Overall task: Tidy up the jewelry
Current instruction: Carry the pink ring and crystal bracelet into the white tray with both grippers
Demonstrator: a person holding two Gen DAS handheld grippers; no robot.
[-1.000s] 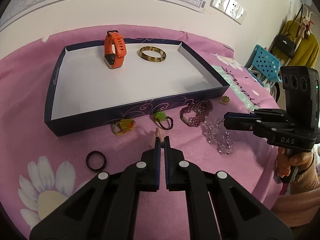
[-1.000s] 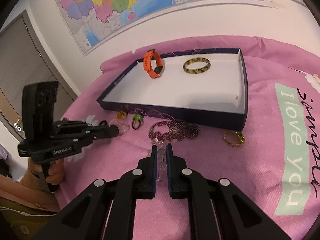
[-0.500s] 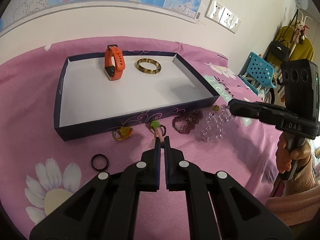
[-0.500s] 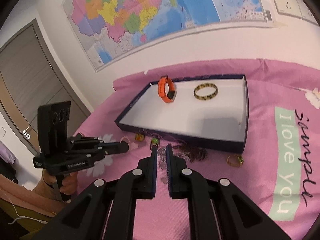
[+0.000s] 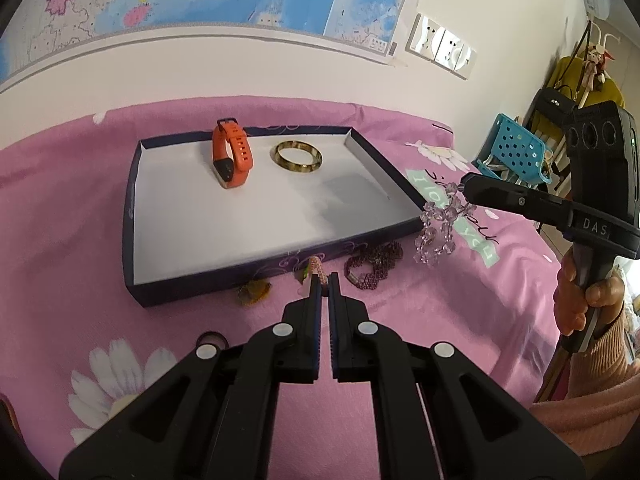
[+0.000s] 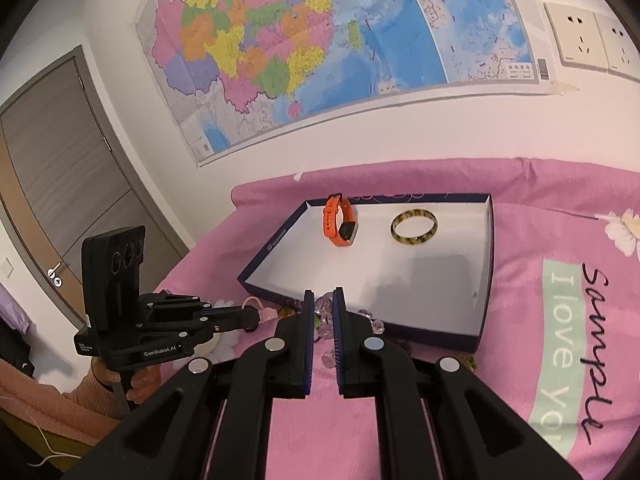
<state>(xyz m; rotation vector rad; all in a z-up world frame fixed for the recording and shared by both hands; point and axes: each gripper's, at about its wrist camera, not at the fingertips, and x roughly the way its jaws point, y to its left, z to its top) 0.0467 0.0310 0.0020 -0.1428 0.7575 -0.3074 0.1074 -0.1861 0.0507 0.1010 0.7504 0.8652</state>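
above the pink cloth: both grippers rode higher than 1 second before, each carrying a piece lifted off the cloth.
right gripper [image 5: 464, 188]: fingers clamped on the clear crystal bracelet [image 5: 438, 232], which hung free in the air just off the tray's near right corner; 1 second earlier that bracelet lay slack on the cloth beside the fingers.
left gripper [image 5: 325, 280]: fingers pressed together on a thin pink beaded band [image 5: 316, 264], which 1 second earlier was only a small pink shape lying at the fingertips. how much of it hung below i could not tell.
tray [image 5: 132, 216]: dark blue rim, white floor, holding 2 pieces at its far end, the orange watch band [image 5: 232, 158] standing on edge and the amber bangle [image 5: 300, 156] lying flat beside it. both kept their places.
cloth in front of the tray: the dark purple beaded bracelet [image 5: 374, 266] and a yellow-orange piece [image 5: 252, 292] lay close to the near wall, with a black ring [image 5: 212, 338] nearer the camera.
meaning for the task: picking up appeared done for 2 items, and carrying them over the near wall and releasing inside looked like the step in hand.
risk: the dangling crystal loops could catch the tray rim if carried low.
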